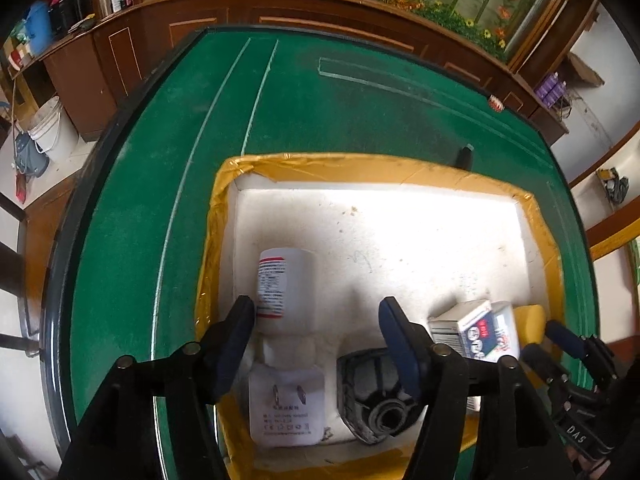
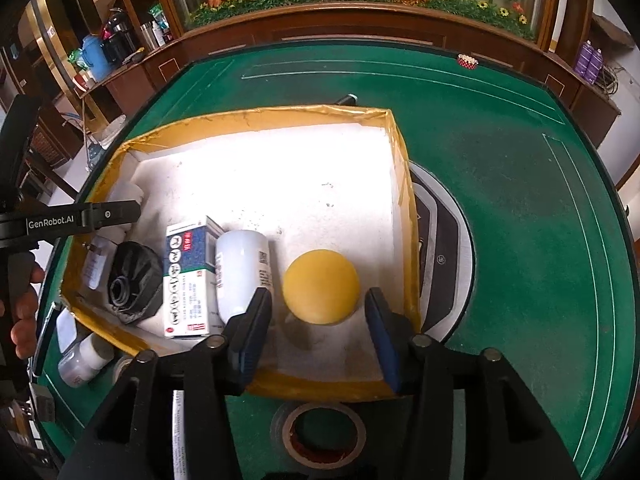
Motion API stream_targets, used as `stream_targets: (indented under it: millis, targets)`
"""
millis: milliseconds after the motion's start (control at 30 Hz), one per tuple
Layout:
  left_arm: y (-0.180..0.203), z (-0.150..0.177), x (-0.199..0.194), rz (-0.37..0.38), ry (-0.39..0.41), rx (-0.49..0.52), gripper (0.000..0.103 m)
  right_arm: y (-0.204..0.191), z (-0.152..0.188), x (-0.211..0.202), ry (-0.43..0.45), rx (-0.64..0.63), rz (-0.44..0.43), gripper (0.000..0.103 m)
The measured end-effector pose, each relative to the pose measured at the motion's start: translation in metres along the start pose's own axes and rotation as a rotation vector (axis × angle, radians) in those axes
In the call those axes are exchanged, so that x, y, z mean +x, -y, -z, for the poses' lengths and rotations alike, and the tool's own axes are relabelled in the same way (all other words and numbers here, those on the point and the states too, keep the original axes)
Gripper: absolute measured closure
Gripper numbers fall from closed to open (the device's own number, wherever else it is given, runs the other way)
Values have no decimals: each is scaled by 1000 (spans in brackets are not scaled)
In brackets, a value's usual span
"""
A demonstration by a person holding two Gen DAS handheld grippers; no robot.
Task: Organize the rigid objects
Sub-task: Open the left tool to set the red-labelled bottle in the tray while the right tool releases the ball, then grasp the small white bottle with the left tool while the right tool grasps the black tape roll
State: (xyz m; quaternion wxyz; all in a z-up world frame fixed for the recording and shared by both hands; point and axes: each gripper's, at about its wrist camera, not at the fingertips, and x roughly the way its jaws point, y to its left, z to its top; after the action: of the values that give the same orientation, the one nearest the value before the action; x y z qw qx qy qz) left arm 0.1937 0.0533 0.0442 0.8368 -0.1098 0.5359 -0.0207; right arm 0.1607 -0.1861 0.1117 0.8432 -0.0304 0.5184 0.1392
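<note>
Presently, both the left gripper [image 1: 316, 322] and right gripper [image 2: 318, 316] are hovering with jaws apart over the foam box [image 2: 256, 118], the yellow ball [image 2: 321, 286] lying inside near its right wall.

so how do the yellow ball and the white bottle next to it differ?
The yellow ball is round, plain and unlabelled; the white bottle is cylindrical, lies on its side and carries printed text. The ball sits between the open right gripper's fingers; the bottle lies left of them. Both rest inside the foam-lined box.

"GenRobot.AI" marks the left gripper [image 2: 84, 218]; "DAS" marks the right gripper [image 1: 576, 436].
</note>
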Motion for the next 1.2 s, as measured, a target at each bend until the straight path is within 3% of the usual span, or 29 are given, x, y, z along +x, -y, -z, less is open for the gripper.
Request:
stream_targets:
  millis: [267, 633, 767, 1100, 1200]
  targets:
    - [-9, 15, -47, 8, 77, 5, 25, -4, 4, -32, 47, -12, -35, 38]
    - [-50, 103, -75, -32, 37, -63, 24, -5, 49, -55, 12, -9, -123, 35]
    - [-41, 125, -71, -36, 14, -52, 24, -4, 72, -54, -26, -16, -133, 35]
    - [11, 142, -63, -57, 37, 128, 25, 6, 104, -63, -51, -16, -134, 35]
    - [13, 140, -50, -75, 9, 142, 34, 9, 108, -65, -52, -8, -131, 35]
